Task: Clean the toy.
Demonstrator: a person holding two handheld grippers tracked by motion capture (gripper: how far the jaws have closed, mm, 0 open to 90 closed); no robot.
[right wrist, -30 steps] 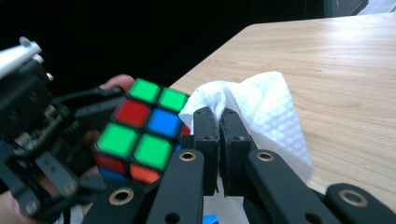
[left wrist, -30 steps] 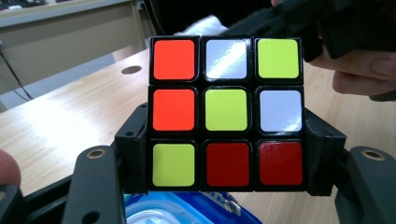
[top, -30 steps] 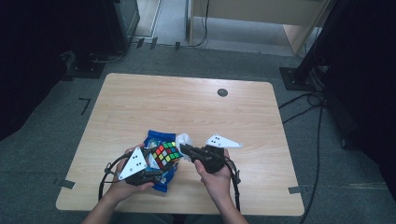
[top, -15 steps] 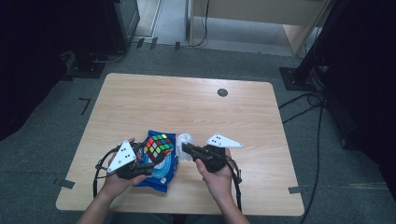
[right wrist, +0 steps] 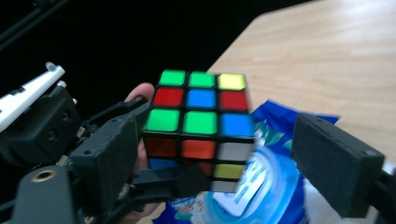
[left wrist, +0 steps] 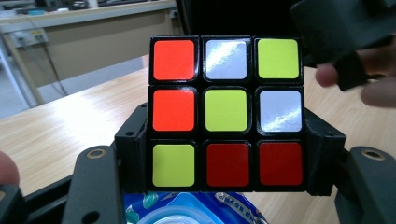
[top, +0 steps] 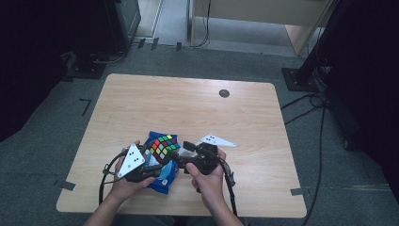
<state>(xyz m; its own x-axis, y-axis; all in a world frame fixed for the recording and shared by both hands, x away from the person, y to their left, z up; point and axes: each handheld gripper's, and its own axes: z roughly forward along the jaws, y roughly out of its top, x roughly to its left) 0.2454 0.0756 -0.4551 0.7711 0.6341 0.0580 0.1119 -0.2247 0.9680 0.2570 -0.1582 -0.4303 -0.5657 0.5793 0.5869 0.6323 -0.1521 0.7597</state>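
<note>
Above the blue packet point(top: 164, 175), my left jaws point(left wrist: 224, 186) clamped the cube point(left wrist: 226, 114) steady while my right jaws point(right wrist: 224, 172), just opened, needed squarer alignment.

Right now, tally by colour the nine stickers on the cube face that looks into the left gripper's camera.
On the Rubik's cube held in the left gripper, that face shows:
Orange-red: 2
White: 2
Yellow-green: 3
Dark red: 2
Total: 9
</note>
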